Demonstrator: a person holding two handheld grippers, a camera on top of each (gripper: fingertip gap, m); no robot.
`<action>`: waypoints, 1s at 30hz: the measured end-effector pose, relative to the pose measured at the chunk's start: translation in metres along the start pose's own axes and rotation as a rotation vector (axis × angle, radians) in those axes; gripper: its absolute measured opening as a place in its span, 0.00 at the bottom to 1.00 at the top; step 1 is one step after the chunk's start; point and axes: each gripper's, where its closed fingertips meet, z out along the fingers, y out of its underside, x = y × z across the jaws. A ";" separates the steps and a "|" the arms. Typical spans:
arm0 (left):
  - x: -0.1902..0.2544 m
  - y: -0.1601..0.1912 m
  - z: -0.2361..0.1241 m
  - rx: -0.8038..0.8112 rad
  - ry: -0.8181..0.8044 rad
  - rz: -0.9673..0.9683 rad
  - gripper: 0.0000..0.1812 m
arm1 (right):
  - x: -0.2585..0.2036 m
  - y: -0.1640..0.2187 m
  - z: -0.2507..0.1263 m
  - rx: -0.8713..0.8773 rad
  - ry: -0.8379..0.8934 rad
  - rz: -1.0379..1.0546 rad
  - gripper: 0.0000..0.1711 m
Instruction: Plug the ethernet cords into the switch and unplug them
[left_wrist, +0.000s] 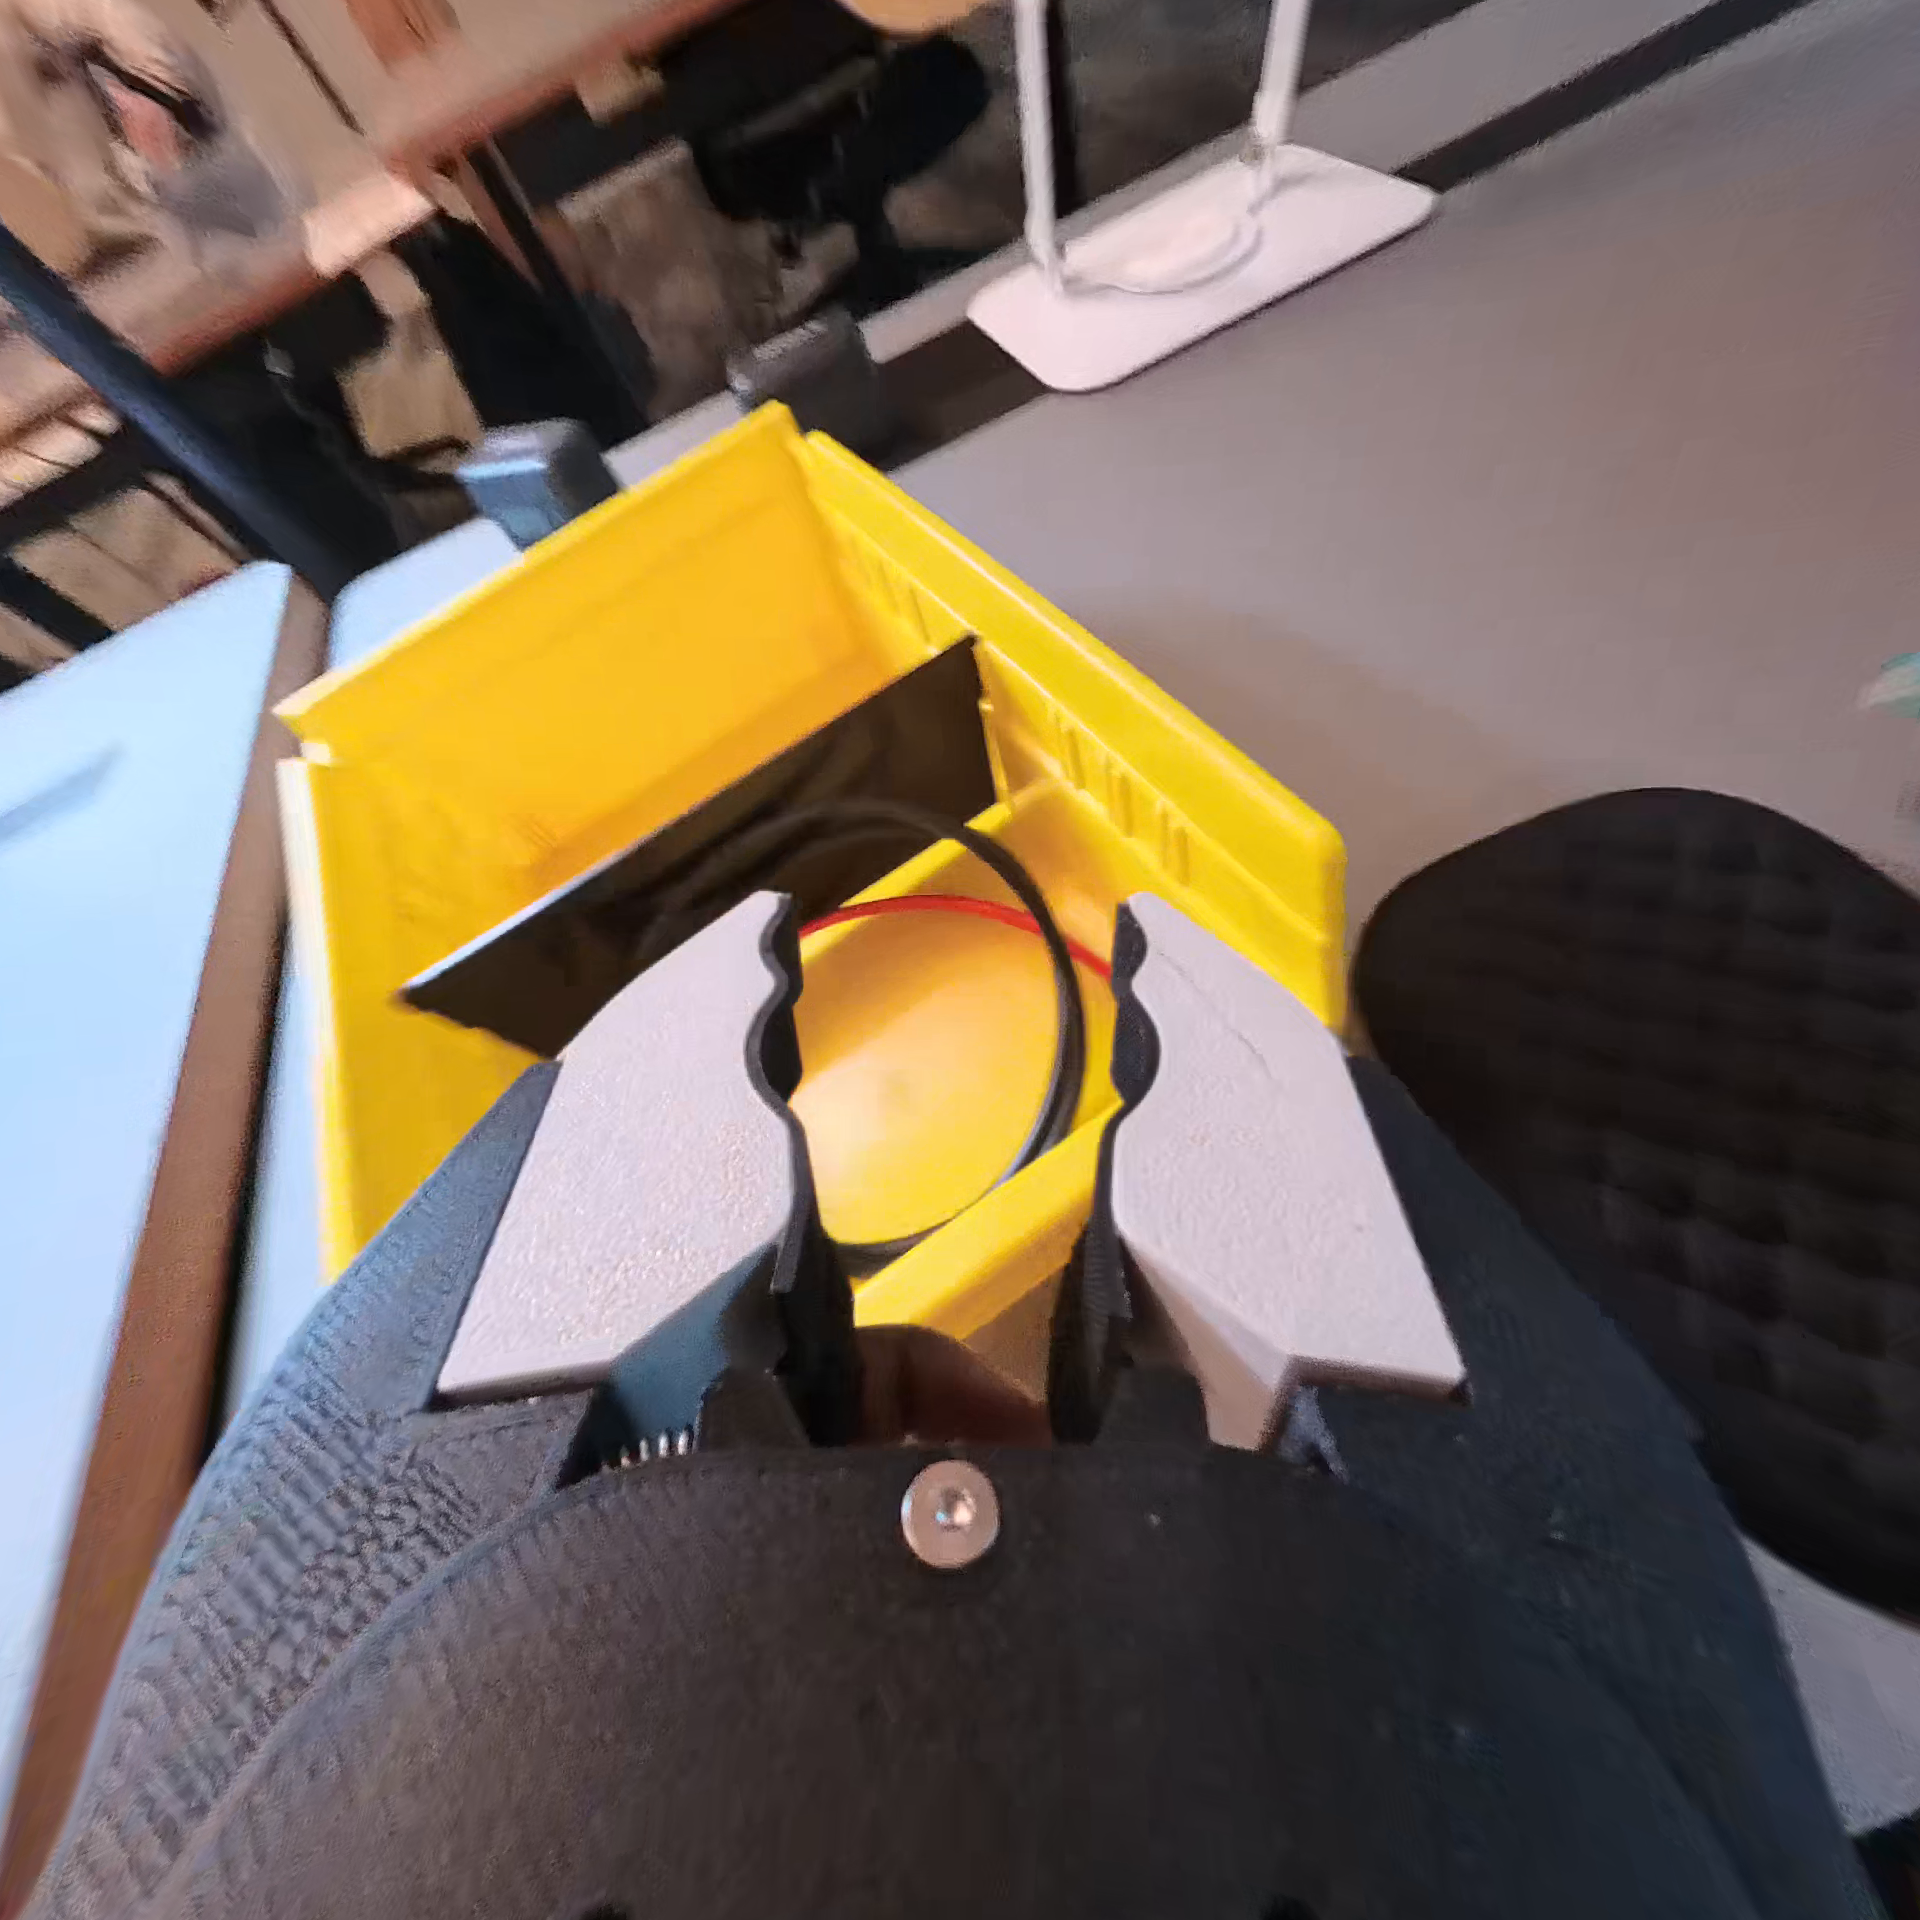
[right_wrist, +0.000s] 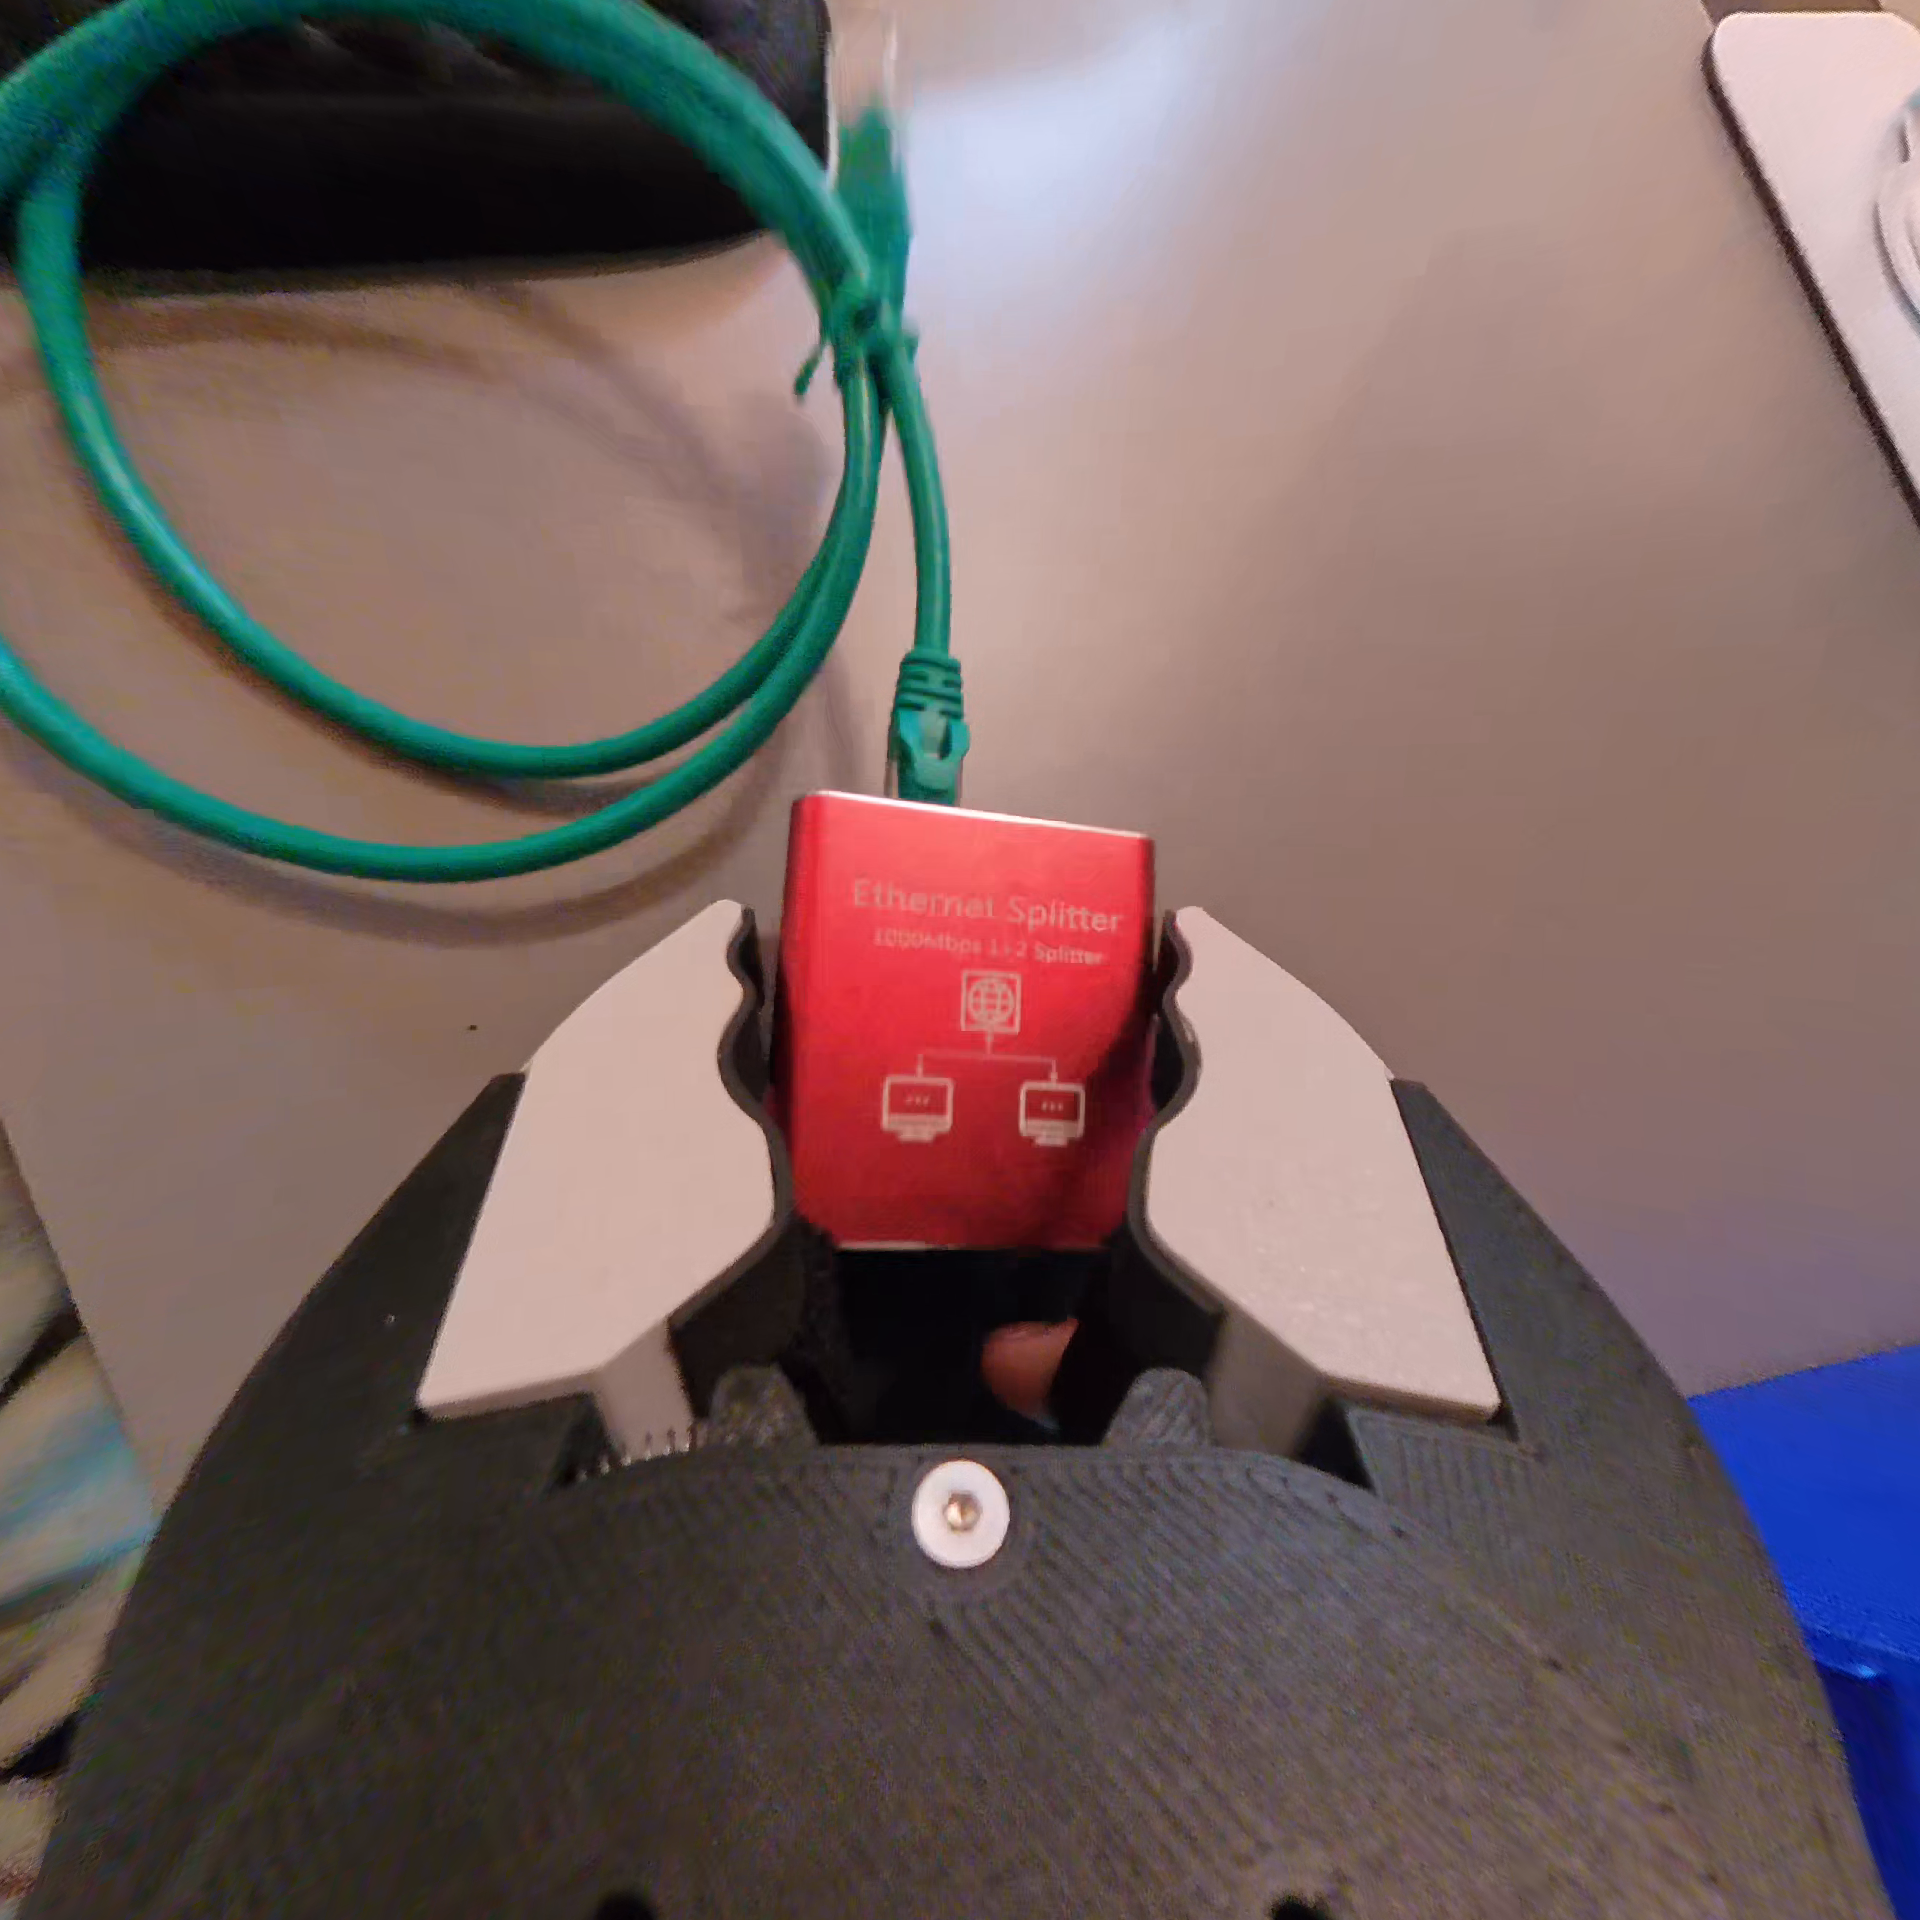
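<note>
The switch (right_wrist: 966, 1023), a small red box, sits clamped between the right gripper (right_wrist: 958, 935) fingers over the grey table (right_wrist: 1403, 571), its far end past the fingertips. A green ethernet cord (right_wrist: 928, 717) is plugged into that far end and coils away leftward. The left gripper (left_wrist: 954, 935) hangs spread and empty above a yellow bin (left_wrist: 623, 665).

Brushed red metal switch (right_wrist: 966, 1029) (satin sheen), glossy yellow plastic bin (left_wrist: 623, 644)
</note>
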 end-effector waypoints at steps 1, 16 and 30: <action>0.008 0.000 0.009 0.004 0.053 -0.023 0.32 | 0.001 -0.001 0.000 0.006 0.011 -0.009 0.42; 0.035 0.073 0.077 -0.535 0.265 -0.019 0.06 | 0.015 -0.017 -0.037 0.104 0.131 -0.052 0.43; 0.008 -0.074 -0.045 0.560 0.097 -0.023 0.03 | 0.010 -0.053 -0.057 0.279 0.182 -0.135 0.39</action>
